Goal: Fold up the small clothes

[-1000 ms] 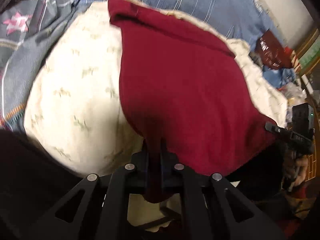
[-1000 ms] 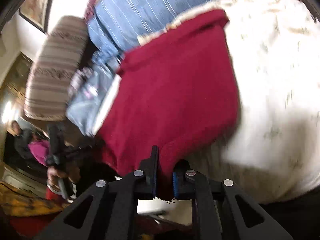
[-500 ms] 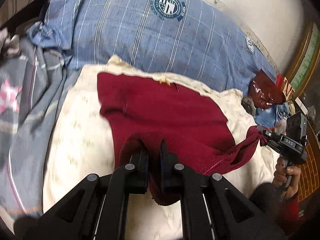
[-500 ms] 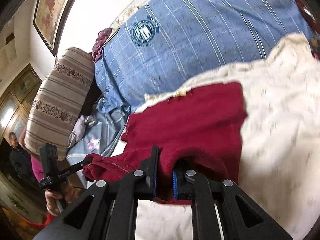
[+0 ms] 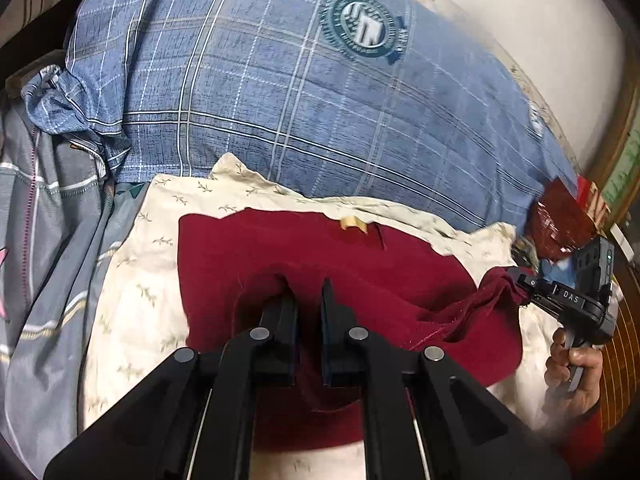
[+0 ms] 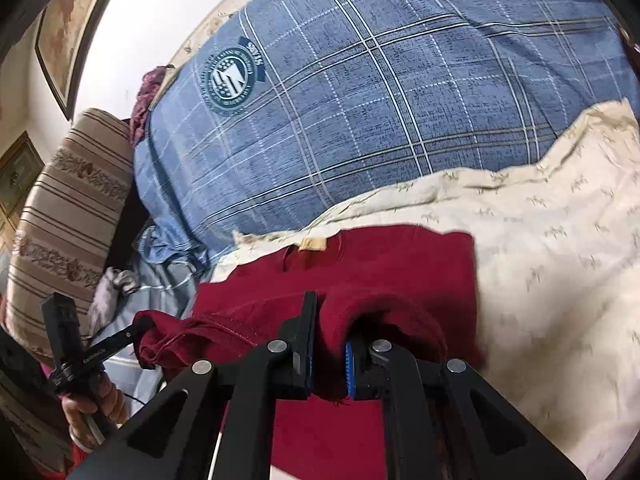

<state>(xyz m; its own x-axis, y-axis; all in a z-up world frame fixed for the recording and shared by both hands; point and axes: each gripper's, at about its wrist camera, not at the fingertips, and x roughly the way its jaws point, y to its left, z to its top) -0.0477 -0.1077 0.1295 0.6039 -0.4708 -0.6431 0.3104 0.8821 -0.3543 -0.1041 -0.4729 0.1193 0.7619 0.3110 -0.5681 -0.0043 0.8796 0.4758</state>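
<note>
**Hem in both grips, fold half carried**

The biggest risk I see is the fold landing crooked: the red garment [image 5: 280,256] lies across the middle of the left wrist frame on the cream floral cloth [image 5: 132,280], and its near hem is bunched, not taut, between my two tools. If one side leads, the edges will not meet at the collar label [image 5: 352,222] near the blue plaid pillow [image 5: 300,100].

Next, a slip: only a small pinch of thick knit sits in each grip, and a tug could pull it free.

The left gripper [image 5: 306,300] is clenched on the hem at lower centre of its frame. The right gripper [image 6: 328,332] is likewise clamped on red fabric at lower centre of its own view, with the garment spreading above it toward the label.
</note>
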